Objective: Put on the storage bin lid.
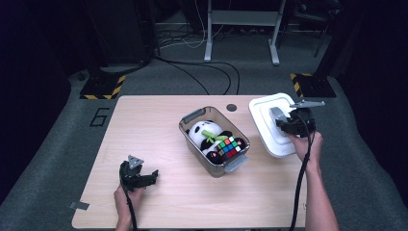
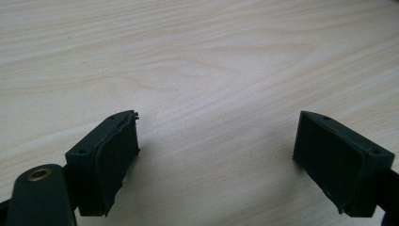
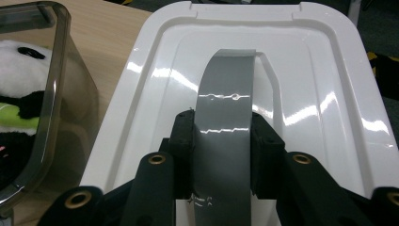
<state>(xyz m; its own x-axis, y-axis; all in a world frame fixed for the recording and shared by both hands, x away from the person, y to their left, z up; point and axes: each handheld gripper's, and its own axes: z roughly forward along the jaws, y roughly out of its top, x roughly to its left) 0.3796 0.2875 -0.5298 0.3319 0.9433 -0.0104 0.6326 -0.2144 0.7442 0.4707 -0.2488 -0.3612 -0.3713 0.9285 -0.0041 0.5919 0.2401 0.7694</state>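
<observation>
the right claw (image 3: 221,155) pinches the grey tape loop (image 3: 226,117) on the white lid (image 1: 272,125), which sits at three o'clock of the clear bin (image 1: 214,140) on the bench (image 1: 159,144). the bin holds a plush panda (image 1: 204,132) and a colour cube (image 1: 229,147). the left claw (image 2: 216,155) hangs wide and empty at seven o'clock. the tape could peel or slip, dropping the lid; a tilted lid could catch the bin's rim.

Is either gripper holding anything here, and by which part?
The right gripper is clamped on the grey tape handle of the white lid. The left gripper is open over the table, holding nothing.
</observation>
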